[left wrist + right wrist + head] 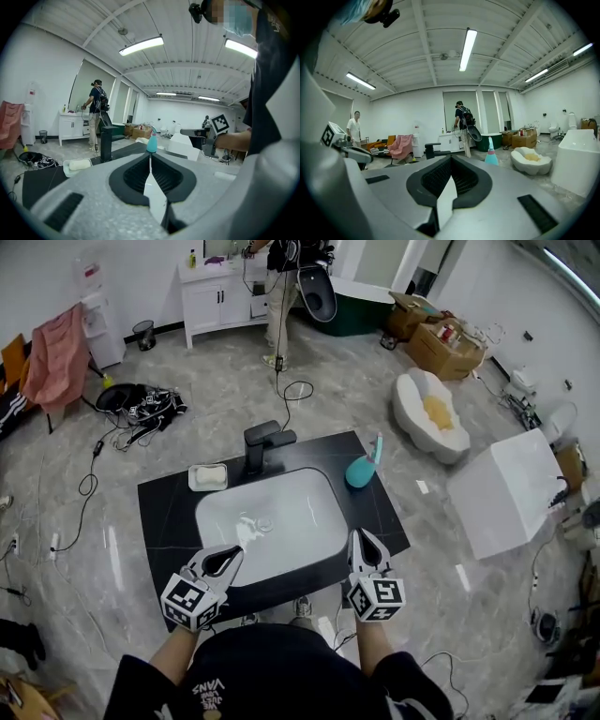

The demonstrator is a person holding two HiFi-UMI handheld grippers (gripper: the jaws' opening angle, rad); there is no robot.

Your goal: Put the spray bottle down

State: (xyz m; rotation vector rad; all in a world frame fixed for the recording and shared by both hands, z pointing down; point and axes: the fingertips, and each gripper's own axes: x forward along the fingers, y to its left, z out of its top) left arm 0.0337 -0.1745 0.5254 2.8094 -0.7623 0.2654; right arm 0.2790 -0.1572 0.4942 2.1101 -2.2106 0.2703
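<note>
The teal spray bottle stands upright on the black countertop, near its back right corner, with no gripper touching it. It also shows in the left gripper view and in the right gripper view, well beyond the jaws. My left gripper hovers over the front edge of the white sink, shut and empty. My right gripper is near the counter's front right, a good way short of the bottle, shut with nothing between its jaws.
A black faucet and a soap dish with a bar sit behind the sink. On the floor are cables, a white basin and a white box. A person stands by the white cabinet.
</note>
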